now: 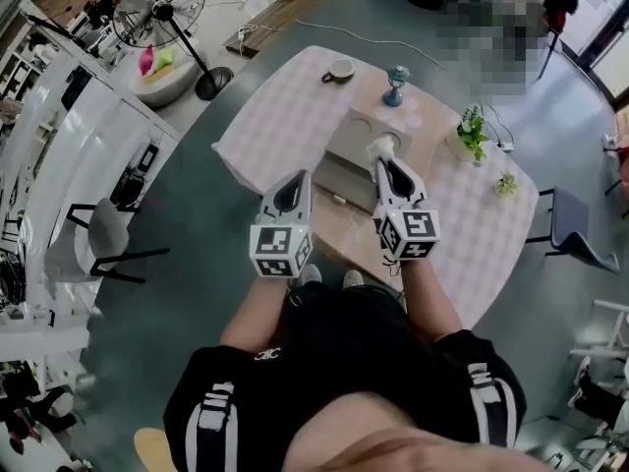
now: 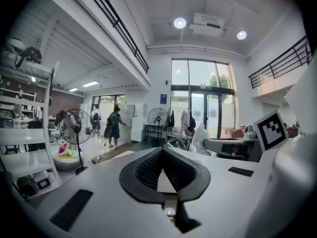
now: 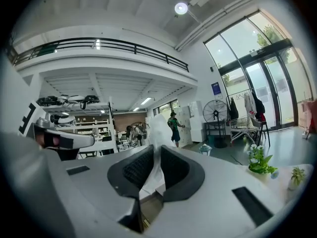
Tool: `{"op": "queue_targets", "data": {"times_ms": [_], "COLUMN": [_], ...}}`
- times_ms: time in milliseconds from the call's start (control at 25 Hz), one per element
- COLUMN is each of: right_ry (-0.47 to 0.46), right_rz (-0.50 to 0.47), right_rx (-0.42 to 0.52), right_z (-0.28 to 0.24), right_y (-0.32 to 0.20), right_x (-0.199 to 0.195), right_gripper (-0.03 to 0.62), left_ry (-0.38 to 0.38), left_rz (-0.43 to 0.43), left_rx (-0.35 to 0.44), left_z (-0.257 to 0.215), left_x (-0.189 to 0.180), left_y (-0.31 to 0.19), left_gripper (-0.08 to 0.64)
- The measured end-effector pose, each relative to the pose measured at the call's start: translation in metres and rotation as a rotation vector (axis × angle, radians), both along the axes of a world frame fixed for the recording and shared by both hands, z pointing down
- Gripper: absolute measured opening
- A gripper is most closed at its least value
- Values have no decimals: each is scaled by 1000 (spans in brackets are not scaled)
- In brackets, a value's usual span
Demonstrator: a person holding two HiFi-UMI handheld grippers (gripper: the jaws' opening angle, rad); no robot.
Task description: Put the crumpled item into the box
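Over the near half of the checked table [image 1: 285, 116], the right gripper [image 1: 381, 163] has its jaws clamped on a crumpled white paper [image 1: 380, 147]. The paper pokes out past the fingertips (the right gripper view shows it running the whole length of the pads). It hangs above the right edge of the pale box [image 1: 346, 150], whose middle lies at about eleven o'clock from that gripper. The left gripper [image 1: 295, 187] hovers at nine o'clock from the right one, just beside the box's left side. Its pads meet at the tips with nothing between them. Farther off, a cup [image 1: 341, 69] and a small blue ornament [image 1: 396, 82] stand around twelve o'clock, and a potted plant [image 1: 473, 131] at two.
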State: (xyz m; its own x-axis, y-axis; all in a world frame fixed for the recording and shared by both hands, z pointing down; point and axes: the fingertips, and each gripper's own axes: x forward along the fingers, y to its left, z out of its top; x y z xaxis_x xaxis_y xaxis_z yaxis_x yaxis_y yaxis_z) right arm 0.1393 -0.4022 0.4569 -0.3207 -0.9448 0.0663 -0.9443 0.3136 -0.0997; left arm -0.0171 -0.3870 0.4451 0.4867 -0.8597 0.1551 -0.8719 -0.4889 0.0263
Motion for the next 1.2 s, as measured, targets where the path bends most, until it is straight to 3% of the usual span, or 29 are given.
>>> {"op": "queue_targets", "data": {"times_ms": [320, 600, 880, 1200], "right_ry": [-2, 78, 144, 247], "right_rz": [26, 19, -11, -65], "right_rx": [-4, -63, -187, -404], "right_z": [2, 27, 75, 146], "right_y": [-23, -37, -51, -57], "right_x": [-8, -19, -34, -49], "right_gripper": [44, 44, 46, 48], "left_ry": [-14, -4, -6, -11], "left_rz": [26, 30, 6, -30], "left_rx": [9, 16, 9, -2], "left_z": [-2, -2, 1, 6], "left_x": [-11, -18, -34, -53], "left_y": [-28, -36, -39, -43], "left_gripper": [-9, -9, -9, -9]}}
